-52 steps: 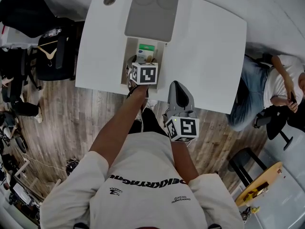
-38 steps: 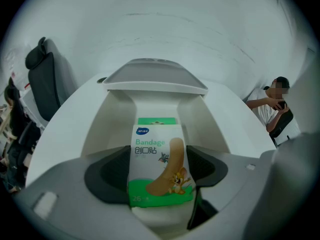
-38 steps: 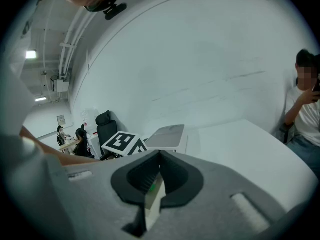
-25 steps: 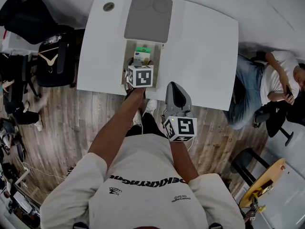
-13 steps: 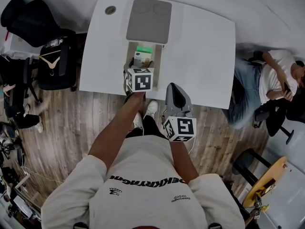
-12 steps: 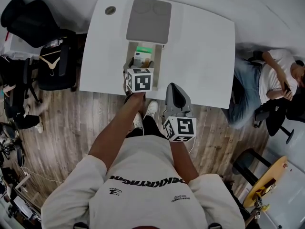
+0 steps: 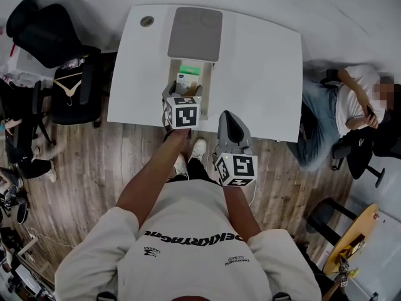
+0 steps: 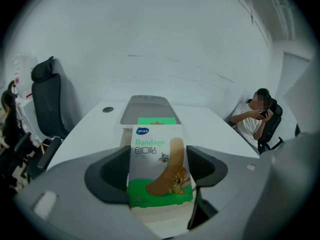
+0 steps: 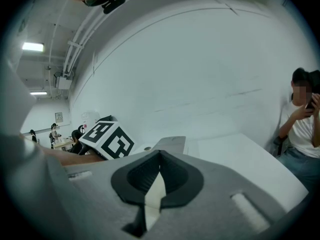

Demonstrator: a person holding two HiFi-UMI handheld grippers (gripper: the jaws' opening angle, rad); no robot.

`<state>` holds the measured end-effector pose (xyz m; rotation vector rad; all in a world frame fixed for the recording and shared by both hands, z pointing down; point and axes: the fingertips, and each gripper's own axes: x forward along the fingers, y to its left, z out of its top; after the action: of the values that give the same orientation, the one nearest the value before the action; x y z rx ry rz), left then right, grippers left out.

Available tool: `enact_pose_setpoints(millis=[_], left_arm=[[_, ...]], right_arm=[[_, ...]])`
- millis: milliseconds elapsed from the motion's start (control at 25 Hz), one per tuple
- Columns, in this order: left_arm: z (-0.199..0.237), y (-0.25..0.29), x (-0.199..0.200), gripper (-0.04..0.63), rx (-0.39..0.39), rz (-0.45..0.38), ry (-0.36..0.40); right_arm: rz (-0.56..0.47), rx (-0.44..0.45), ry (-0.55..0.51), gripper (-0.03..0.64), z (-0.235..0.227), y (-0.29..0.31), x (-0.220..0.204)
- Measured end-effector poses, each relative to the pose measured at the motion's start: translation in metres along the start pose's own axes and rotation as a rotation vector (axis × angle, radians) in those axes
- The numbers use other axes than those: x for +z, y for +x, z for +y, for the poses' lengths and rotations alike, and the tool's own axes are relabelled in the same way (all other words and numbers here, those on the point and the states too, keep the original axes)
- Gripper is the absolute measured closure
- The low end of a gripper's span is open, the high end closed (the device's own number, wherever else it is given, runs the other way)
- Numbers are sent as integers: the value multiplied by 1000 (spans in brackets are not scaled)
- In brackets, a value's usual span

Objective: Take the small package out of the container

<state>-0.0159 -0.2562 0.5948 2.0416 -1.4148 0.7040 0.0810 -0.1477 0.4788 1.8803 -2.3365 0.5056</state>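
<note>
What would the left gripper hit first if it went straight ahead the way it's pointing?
Probably the green package in the container, just beyond the bandage box the left gripper holds; depth is unclear.

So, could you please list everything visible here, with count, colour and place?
table: 1, white, centre of the head view
container: 1, cream, open, at the table's near edge
lid: 1, grey, flat on the table just beyond the container
bandage package: 1, white and green, between the left tool's jaws
second package: 1, green, in the container
office chairs: at least 2, black, left of the table
seated person: 1, white shirt, blue jeans, right of the table
floor: brown wood
left tool: 1, grey, shut on the bandage package
right tool: 1, grey, shut, empty, over the floor
</note>
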Motion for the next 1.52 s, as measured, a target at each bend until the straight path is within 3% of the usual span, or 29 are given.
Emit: enact_pose_setpoints(millis=[1520], left_arm=[[-22,-130,46,238,-105,-293,34]], right_arm=[[-96,13,-53,615,37,-32,46]])
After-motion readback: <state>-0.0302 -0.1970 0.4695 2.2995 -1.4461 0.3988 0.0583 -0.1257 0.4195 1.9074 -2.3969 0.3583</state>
